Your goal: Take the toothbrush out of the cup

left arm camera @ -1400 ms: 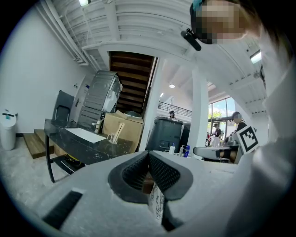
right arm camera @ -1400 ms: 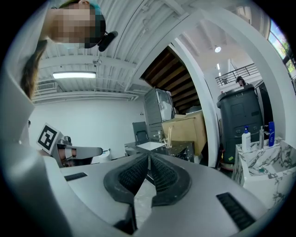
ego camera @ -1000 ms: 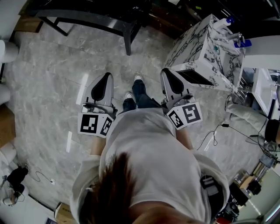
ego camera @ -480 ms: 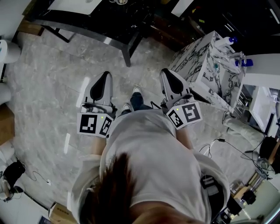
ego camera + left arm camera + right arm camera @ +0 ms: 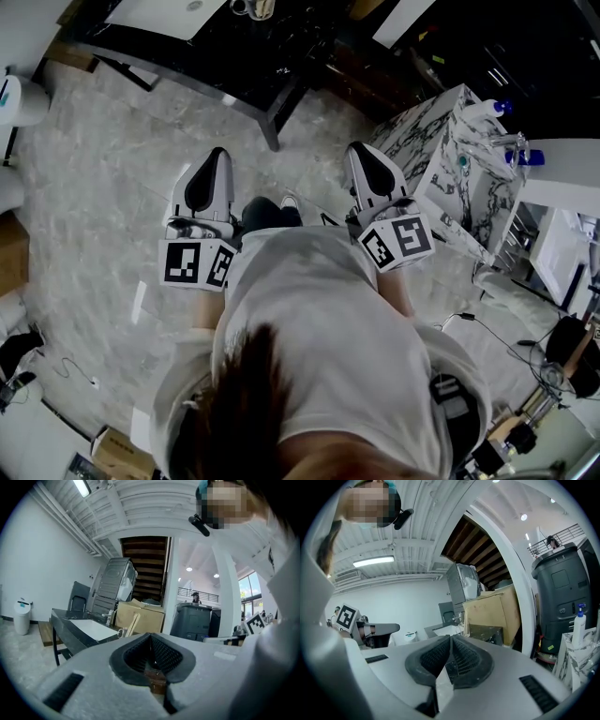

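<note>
A small cup (image 5: 123, 631) with a pale stick-like handle (image 5: 133, 622) leaning out of it stands on the black table (image 5: 70, 631), far ahead of my left gripper (image 5: 151, 637). In the head view the cup (image 5: 253, 7) sits at the table's near edge, at the top of the picture. Both grippers are held level in front of the person's body, well short of the table. My left gripper (image 5: 217, 156) is shut with nothing between its pads. My right gripper (image 5: 362, 150) (image 5: 451, 639) is shut and empty too.
A white sheet (image 5: 164, 13) lies on the black table, whose leg (image 5: 272, 122) stands ahead between the grippers. A marble-patterned cabinet (image 5: 441, 150) with blue-capped bottles (image 5: 495, 107) stands close on the right. Cables (image 5: 487, 328) trail over the marble floor. A white bin (image 5: 21, 616) stands at far left.
The person has stepped forward, and the black table and cup have come closer into the head view. Both grippers moved along with the body and stayed shut.
</note>
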The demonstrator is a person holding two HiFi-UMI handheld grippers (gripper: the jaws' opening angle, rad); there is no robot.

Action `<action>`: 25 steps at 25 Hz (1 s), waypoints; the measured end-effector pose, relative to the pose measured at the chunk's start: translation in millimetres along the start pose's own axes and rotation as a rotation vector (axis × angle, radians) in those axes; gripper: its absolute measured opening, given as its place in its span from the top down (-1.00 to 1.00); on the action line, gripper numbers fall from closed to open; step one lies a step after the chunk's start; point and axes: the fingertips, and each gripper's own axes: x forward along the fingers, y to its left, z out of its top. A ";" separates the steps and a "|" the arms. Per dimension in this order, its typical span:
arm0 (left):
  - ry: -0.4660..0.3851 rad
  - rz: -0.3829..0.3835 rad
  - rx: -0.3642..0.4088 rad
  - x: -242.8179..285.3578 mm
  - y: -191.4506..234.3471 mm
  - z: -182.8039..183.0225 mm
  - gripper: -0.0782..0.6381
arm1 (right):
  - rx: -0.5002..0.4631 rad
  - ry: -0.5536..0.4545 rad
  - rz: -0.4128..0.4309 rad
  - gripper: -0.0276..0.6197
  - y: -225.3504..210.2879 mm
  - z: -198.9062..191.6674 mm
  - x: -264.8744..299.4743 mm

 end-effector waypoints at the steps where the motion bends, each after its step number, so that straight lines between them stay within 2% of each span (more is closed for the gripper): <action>1: -0.002 0.005 0.001 1.4 -0.1 0.7 0.73 | 0.005 -0.003 0.005 0.84 -2.4 0.6 1.2; 9: 0.000 0.034 0.000 11.2 2.4 0.1 0.73 | 0.017 0.011 0.027 0.84 -13.7 -1.6 10.4; 17: 0.010 0.007 -0.005 39.8 15.6 4.0 0.73 | 0.024 0.024 0.007 0.84 -24.2 1.2 34.6; 25: 0.040 -0.038 -0.019 84.2 57.8 10.0 0.73 | 0.045 0.034 -0.027 0.84 -26.6 10.3 89.1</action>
